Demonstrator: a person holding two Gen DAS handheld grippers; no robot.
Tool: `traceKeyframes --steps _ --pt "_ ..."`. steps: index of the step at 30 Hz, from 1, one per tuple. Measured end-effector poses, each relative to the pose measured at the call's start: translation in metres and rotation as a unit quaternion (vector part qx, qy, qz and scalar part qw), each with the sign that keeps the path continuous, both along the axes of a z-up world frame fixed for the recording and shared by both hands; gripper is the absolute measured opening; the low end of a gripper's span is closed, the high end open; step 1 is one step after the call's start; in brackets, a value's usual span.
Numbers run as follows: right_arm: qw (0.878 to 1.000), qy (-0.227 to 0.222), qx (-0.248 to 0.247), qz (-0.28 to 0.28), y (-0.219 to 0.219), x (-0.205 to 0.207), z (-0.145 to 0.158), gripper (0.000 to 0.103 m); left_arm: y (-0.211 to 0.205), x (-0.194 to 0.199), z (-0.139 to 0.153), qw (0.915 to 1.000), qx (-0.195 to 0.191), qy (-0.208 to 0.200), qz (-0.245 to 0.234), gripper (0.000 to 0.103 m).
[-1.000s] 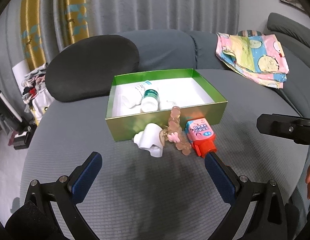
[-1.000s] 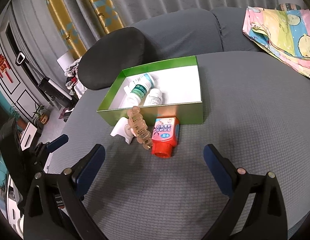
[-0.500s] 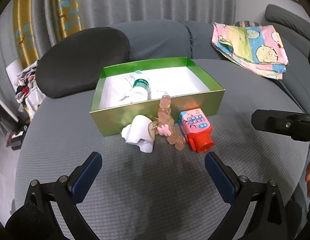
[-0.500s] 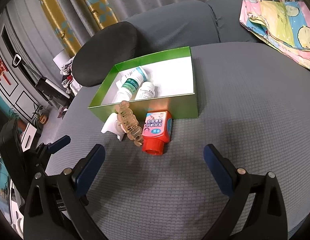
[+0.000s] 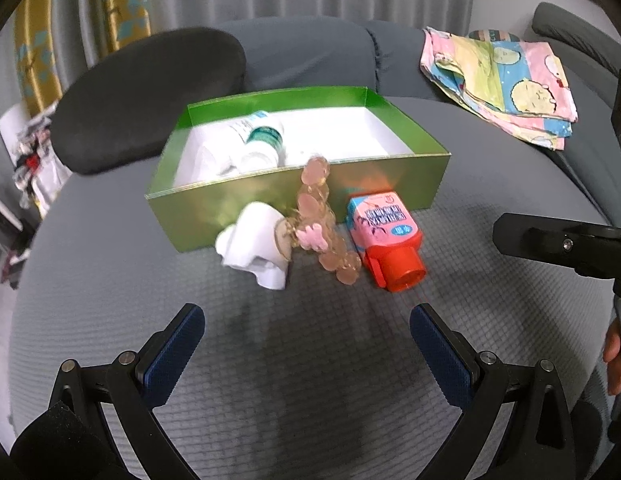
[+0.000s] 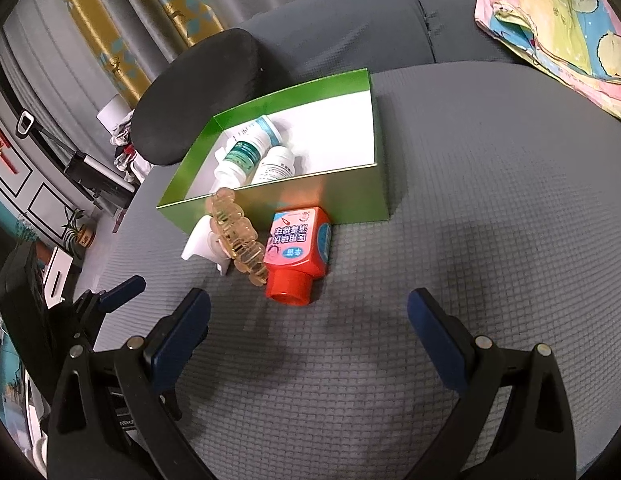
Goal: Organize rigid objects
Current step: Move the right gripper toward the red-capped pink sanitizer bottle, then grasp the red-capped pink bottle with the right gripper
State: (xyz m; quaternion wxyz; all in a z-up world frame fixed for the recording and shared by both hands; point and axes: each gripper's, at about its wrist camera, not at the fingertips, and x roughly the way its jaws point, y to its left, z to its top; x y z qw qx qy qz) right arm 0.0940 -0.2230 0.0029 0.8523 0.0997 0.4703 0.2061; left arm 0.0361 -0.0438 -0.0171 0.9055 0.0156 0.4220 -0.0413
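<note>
A green box [image 5: 374, 184] [image 6: 350, 200] with a white floor sits on the grey cushion and holds two or three white bottles [image 5: 258, 140] [image 6: 246, 152]. In front of it lie a white pump piece [image 5: 254, 244] [image 6: 202, 240], an amber hair claw clip [image 5: 322, 224] [image 6: 238, 236] and a red-capped pink-labelled bottle [image 5: 386, 240] [image 6: 298, 252]. My left gripper [image 5: 306, 340] is open and empty, just short of these items. My right gripper [image 6: 310, 328] is open and empty, close before the red bottle.
A dark round pillow [image 5: 142, 96] [image 6: 198, 92] lies behind the box at the left. A pastel patterned cloth [image 5: 498, 80] [image 6: 558, 32] lies at the back right. The sofa back [image 5: 310, 52] rises behind. The right gripper's body [image 5: 562, 244] shows at the left view's right edge.
Both grippers have moved closer to the items in front of the box; the objects appear larger and more central. Nothing was grasped and the jaws stayed open.
</note>
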Motion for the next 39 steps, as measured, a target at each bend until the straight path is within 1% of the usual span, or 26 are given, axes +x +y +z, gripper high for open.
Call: traceKeyframes --steps 8,13,18,22,28,29,31,32,33,35,37,38,39 --pt "0.999 0.039 0.016 0.006 -0.003 0.021 -0.021 0.099 -0.004 0.008 -0.020 0.9969 -0.064 0.042 -0.018 0.102" --pt "0.997 0.069 0.026 0.024 0.001 0.040 -0.035 0.099 -0.015 0.020 -0.026 0.9932 -0.097 0.054 -0.035 0.102" --pt "0.995 0.088 0.028 0.046 0.012 0.061 -0.046 0.098 -0.019 0.036 -0.031 0.9888 -0.133 0.060 -0.033 0.102" --pt "0.993 0.094 0.030 0.060 0.020 0.075 -0.052 0.096 -0.022 0.048 -0.037 0.9869 -0.144 0.065 -0.032 0.102" --pt "0.990 0.103 0.040 0.088 0.035 0.089 -0.061 0.092 -0.026 0.057 -0.041 0.9866 -0.146 0.064 -0.036 0.102" --pt "0.990 0.103 0.040 0.091 0.037 0.091 -0.063 0.090 -0.025 0.059 -0.042 0.9865 -0.147 0.063 -0.035 0.102" --pt "0.989 0.100 0.040 0.099 0.041 0.093 -0.064 0.087 -0.024 0.061 -0.043 0.9860 -0.150 0.061 -0.037 0.099" --pt "0.989 0.098 0.040 0.102 0.042 0.095 -0.064 0.083 -0.024 0.062 -0.043 0.9863 -0.149 0.060 -0.038 0.095" --pt "0.989 0.096 0.039 0.108 0.045 0.095 -0.064 0.076 -0.023 0.063 -0.043 0.9868 -0.147 0.058 -0.037 0.093" --pt "0.988 0.097 0.033 0.113 0.049 0.096 -0.065 0.068 -0.023 0.067 -0.045 0.9872 -0.144 0.057 -0.038 0.090" --pt "0.988 0.091 0.026 0.118 0.052 0.096 -0.066 0.062 -0.022 0.069 -0.045 0.9867 -0.149 0.055 -0.037 0.089" --pt "0.988 0.089 0.024 0.120 0.053 0.095 -0.065 0.061 -0.025 0.074 -0.045 0.9865 -0.149 0.055 -0.038 0.089" --pt "0.989 0.086 0.021 0.119 0.054 0.094 -0.065 0.061 -0.025 0.075 -0.045 0.9868 -0.147 0.055 -0.040 0.085"
